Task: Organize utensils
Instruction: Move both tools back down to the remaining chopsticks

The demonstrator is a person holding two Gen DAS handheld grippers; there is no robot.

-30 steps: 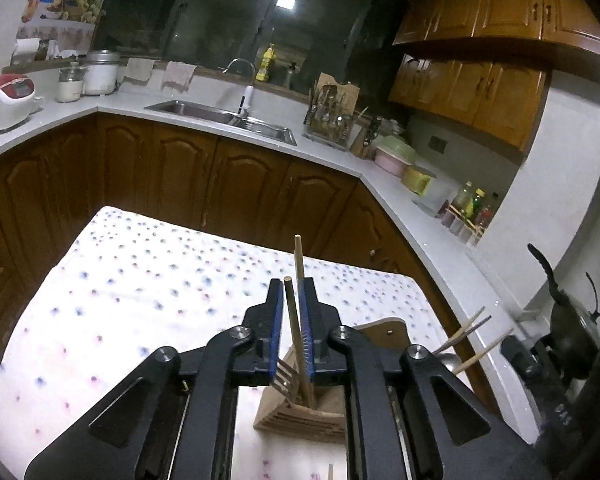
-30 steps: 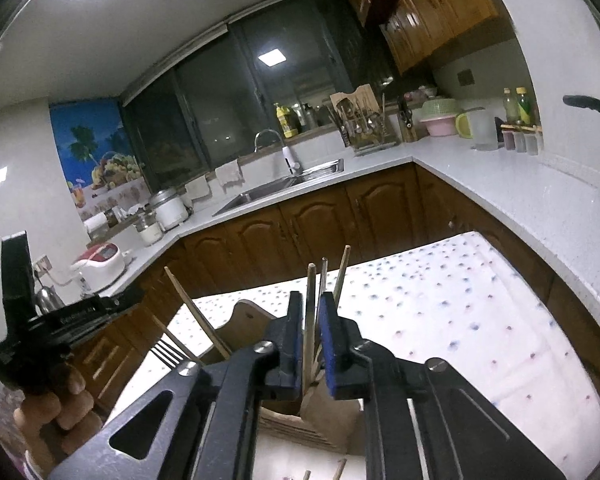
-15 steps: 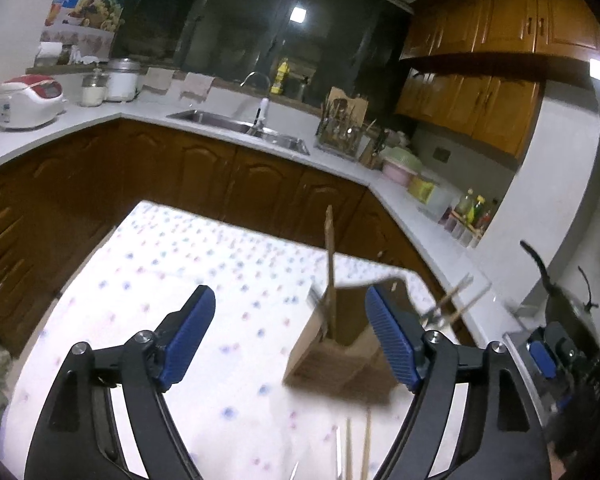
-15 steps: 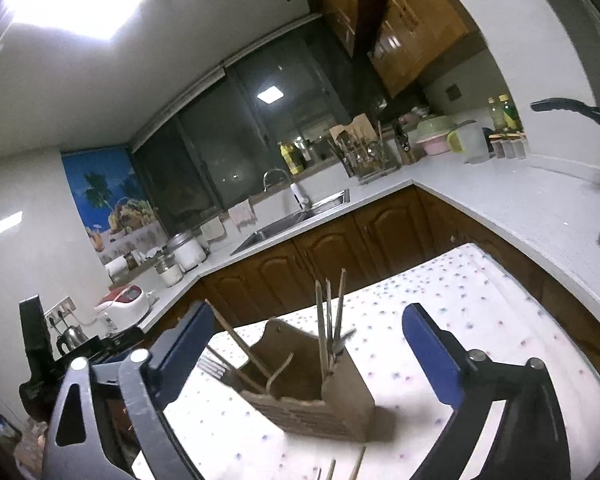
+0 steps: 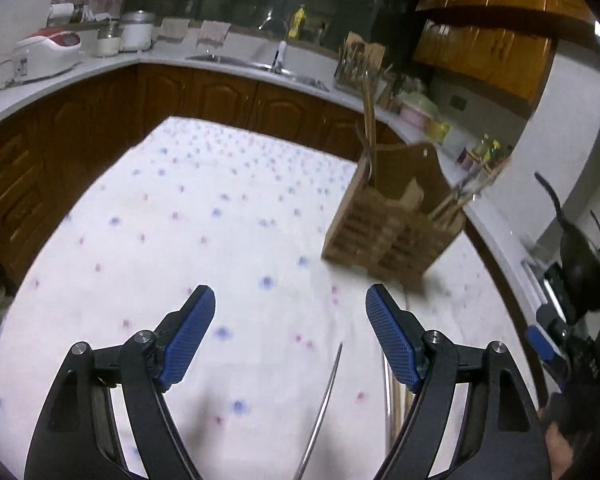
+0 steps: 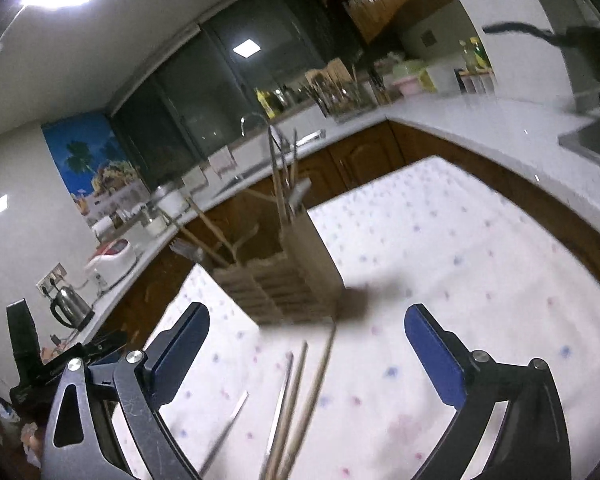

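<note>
Both grippers released, utensil holder ahead of them on the table.

Wooden utensil holder (image 5: 394, 228) stands on the dotted tablecloth (image 5: 204, 216), ahead and right of the left gripper (image 5: 290, 312), ahead and slightly left of the right gripper (image 6: 307, 334). Chopsticks (image 6: 284, 184) upright in one end compartment, fork (image 6: 186, 249) leaning out of the other. Loose chopsticks (image 6: 300, 396) and a thin metal utensil (image 5: 324, 404) lie flat on the cloth between and below the pads. Both sets of jaws spread wide, nothing between the pads, not touching anything.
</note>
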